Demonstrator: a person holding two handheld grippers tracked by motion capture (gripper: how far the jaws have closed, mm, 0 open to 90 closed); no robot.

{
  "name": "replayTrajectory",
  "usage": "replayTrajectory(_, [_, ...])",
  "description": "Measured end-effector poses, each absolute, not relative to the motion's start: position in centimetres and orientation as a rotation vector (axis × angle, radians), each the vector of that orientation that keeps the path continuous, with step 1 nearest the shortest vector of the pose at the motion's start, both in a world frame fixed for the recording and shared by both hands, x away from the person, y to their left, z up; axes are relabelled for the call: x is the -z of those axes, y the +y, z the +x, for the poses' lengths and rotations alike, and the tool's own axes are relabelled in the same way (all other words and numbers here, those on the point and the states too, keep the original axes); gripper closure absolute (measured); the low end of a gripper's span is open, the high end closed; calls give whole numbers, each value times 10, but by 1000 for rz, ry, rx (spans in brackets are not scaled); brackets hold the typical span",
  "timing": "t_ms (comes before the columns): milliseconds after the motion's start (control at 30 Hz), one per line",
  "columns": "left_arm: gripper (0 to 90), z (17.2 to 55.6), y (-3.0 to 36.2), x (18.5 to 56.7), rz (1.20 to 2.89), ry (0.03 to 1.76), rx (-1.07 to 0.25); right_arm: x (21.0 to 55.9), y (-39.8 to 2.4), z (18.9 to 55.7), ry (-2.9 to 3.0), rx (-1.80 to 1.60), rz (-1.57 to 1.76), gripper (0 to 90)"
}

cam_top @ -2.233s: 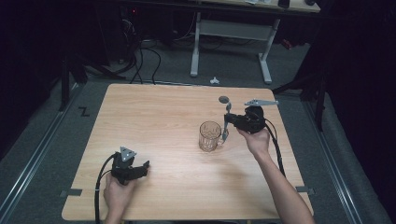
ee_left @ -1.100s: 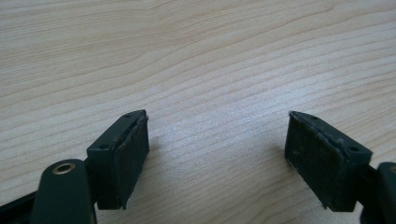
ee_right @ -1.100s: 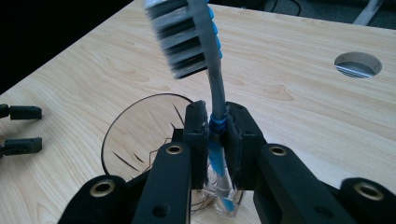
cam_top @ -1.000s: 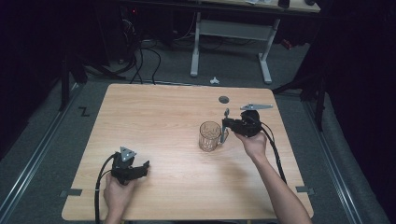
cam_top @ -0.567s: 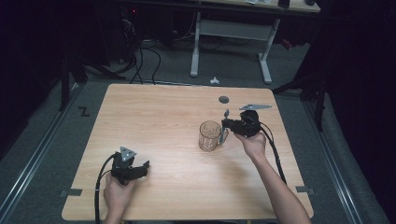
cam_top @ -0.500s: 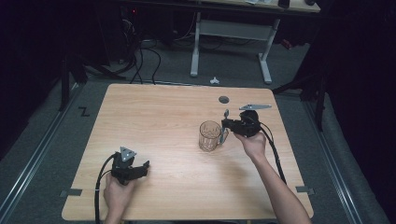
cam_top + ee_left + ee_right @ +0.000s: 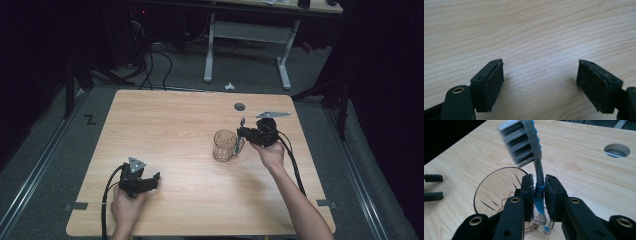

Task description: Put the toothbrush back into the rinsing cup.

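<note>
Two tools are at work over the wooden worktop (image 7: 175,125), one in each of the person's hands. At the far right side, the right tool (image 7: 539,190) has a grey-and-blue toothbrush (image 7: 529,142) between its pads, bristle head pointing up and away from the hand, handle running down between the jaws – these have just been easing apart a little, with the brush's neck in the narrow gap, and whether the pads press on it I cannot tell. Just beside it stands a clear cut-glass mug (image 7: 225,145), upright, its handle turned toward that tool; in the right gripper view the brush's lower end sits by the mug's handle. A round cable hole (image 7: 239,106) lies in the worktop beyond. Near the front left corner, the left tool (image 7: 540,82) rests low over bare wood, jaws wide with nothing between them – well apart from the mug.
</note>
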State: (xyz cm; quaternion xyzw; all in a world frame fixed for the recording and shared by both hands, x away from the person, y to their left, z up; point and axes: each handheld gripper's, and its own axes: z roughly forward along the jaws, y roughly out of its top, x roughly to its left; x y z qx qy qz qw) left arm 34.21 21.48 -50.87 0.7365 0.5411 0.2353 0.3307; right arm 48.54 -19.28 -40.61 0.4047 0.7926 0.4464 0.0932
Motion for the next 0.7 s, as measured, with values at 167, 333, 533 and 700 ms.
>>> replayTrajectory(167, [223, 342, 215, 509, 1926, 1415, -615, 405, -193, 485, 2353, -1326, 1212, 697])
replayTrajectory(333, [223, 342, 215, 509, 1925, 1415, -615, 403, -196, 484, 2353, -1320, 1203, 619])
replayTrajectory(533, [224, 342, 215, 509, 1926, 1415, -615, 398, -199, 481, 2336, -1331, 1196, 574])
replayTrajectory(700, [223, 342, 215, 509, 1925, 1415, -615, 395, -202, 478, 2331, -1327, 1188, 568])
